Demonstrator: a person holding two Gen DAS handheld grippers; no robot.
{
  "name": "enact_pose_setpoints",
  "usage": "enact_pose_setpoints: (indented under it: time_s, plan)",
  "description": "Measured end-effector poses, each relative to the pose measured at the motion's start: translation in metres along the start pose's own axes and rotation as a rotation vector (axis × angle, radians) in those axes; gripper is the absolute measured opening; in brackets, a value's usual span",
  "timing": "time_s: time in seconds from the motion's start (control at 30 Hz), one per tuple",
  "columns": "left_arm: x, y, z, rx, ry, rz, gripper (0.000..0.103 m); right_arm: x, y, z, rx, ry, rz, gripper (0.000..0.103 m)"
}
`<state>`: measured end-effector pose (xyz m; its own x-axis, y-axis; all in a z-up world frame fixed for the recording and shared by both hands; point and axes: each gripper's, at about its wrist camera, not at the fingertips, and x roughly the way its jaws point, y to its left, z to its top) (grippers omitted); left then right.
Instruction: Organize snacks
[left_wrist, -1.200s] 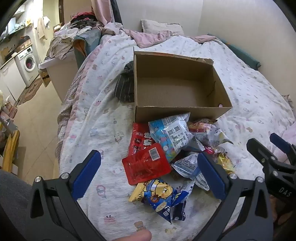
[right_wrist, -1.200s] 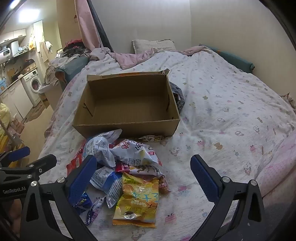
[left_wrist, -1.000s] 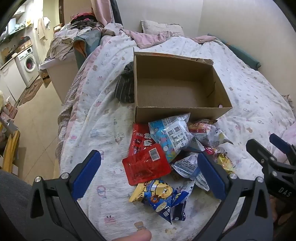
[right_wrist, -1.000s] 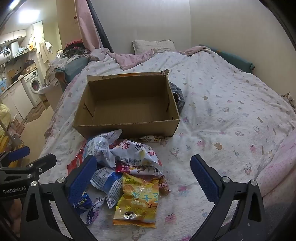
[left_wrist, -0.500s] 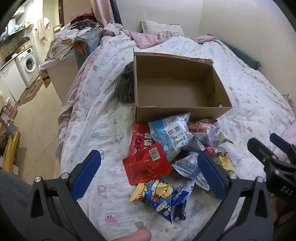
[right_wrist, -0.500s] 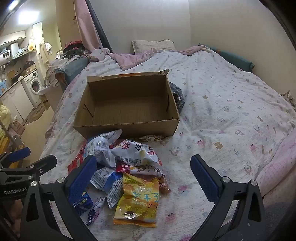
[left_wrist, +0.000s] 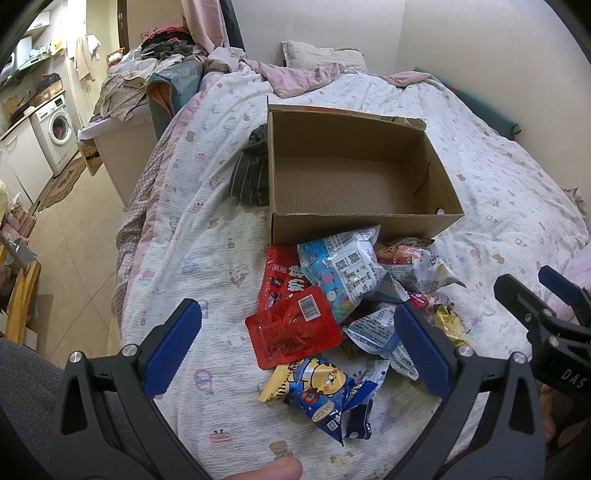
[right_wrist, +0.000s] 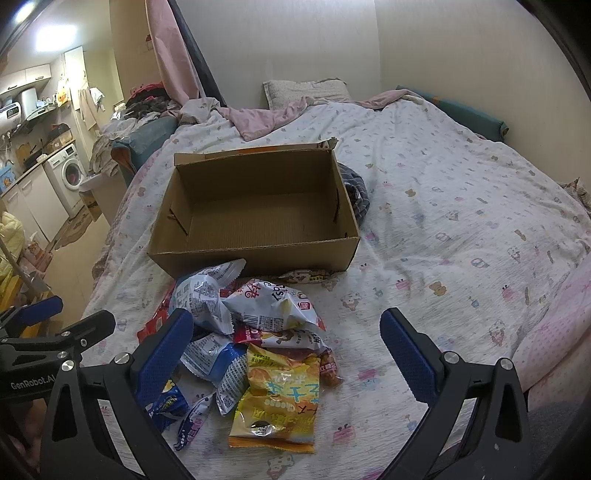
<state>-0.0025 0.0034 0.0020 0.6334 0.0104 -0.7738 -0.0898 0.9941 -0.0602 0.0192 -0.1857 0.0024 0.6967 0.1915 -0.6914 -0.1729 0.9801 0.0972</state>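
My left gripper (left_wrist: 295, 339) hung wide open and empty above the near end of the snacks (left_wrist: 343, 295), over the red pack (left_wrist: 291, 330). The snacks lay heaped on the bed (right_wrist: 461, 206), touching the front wall of the open box (right_wrist: 255, 206), which held none of them. My right gripper (right_wrist: 286, 343) was spread wide too, gripping nothing, over the yellow bag (right_wrist: 277, 398) at the pile's right edge.

On the bed (right_wrist: 461, 206), the cardboard box (right_wrist: 255, 254) sits toward the left edge, a heap of snack packets (right_wrist: 258, 332) right before its near wall, crumpled clothing (right_wrist: 354, 192) against its far-right side, and a pillow (right_wrist: 306, 90) behind.
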Motion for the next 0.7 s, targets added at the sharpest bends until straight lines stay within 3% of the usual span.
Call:
enact_pose_setpoints:
  time_s: [0.7]
  plan:
    - [-0.001,-0.0012,0.0007,0.002,0.002,0.001,0.103,0.0008,-0.0046,-0.001,0.004,0.001,-0.001,0.103]
